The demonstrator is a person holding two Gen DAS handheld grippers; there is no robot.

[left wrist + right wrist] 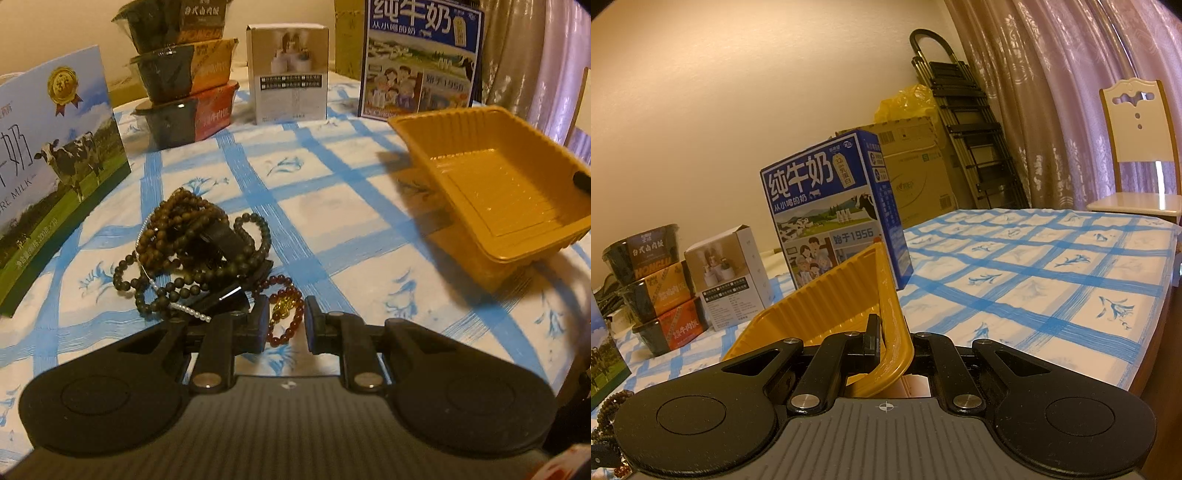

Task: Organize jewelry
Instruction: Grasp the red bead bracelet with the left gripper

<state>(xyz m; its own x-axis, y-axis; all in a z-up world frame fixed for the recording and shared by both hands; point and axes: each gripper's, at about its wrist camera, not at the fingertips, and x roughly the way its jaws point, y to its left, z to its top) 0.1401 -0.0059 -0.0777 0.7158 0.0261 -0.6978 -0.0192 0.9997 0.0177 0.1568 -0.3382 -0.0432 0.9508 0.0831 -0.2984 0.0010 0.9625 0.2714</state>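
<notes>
Left wrist view: table w/ blue-check cloth [332,192] fills the frame. Milk cartons, stacked food tubs and a small white box stand along the top edge. Yellow tray [495,192] sits centre-right, tilted, one side lifted off the cloth. Dark bead pile [192,251] lies left of centre, several strands tangled over a black strap. Red bead bracelet [286,314] w/ gold charm lies lower centre, touching the pile's near edge.

Left gripper [286,325]: jaws partly open, nothing held. Bracelet sits directly between the fingertips. Its long axis runs roughly up-down in frame, i.e. along the fingers, so the jaws close across the narrow width. Judgement: left gripper is nearer the bracelet and positioned for the pick; tray lies up and to the right of it.

Right wrist view: right gripper [886,339] is clamped on the yellow tray's rim [890,314], centre of frame, holding it tilted.
</notes>
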